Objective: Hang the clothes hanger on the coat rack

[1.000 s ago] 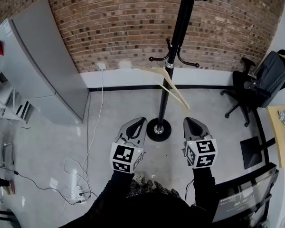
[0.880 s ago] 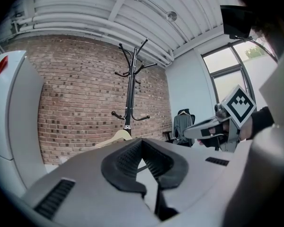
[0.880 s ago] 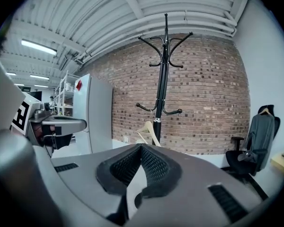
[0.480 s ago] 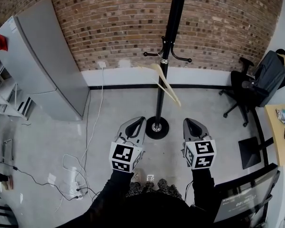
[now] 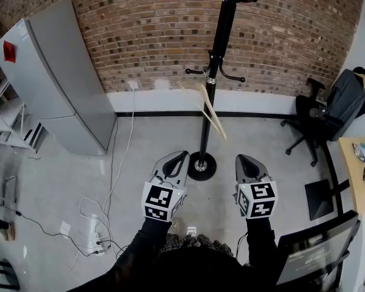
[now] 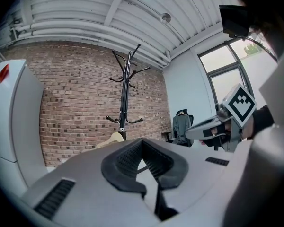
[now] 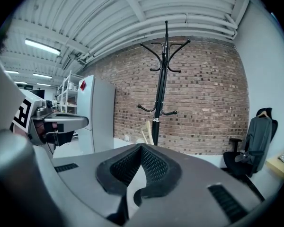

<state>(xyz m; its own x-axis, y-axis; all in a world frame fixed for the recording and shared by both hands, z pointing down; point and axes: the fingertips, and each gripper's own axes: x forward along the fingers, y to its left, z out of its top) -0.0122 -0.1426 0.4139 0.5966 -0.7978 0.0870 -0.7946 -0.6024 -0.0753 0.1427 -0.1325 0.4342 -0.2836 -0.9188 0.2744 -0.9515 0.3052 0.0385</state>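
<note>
A black coat rack (image 5: 216, 66) stands before the brick wall, with its round base (image 5: 201, 165) on the floor. A pale wooden hanger (image 5: 207, 105) hangs from one of its lower hooks, tilted down to the right. Both grippers are held low, short of the base and apart from the rack. The left gripper (image 5: 176, 159) and the right gripper (image 5: 247, 162) are shut with nothing in them. In the left gripper view the gripper (image 6: 142, 142) is level and faces the rack (image 6: 125, 96) and hanger (image 6: 114, 138). The right gripper (image 7: 141, 148) also faces the rack (image 7: 160, 91) and hanger (image 7: 147, 129).
A tall grey cabinet (image 5: 56, 84) stands at the left wall. Cables and a power strip (image 5: 101, 243) lie on the floor at the left. At the right are an office chair with a dark jacket (image 5: 336, 109), a wooden desk (image 5: 356, 172) and a monitor (image 5: 310, 251).
The hanger has turned on its hook and shows narrower. More of the rack's top has come into view. Both grippers stay shut and empty, side by side.
</note>
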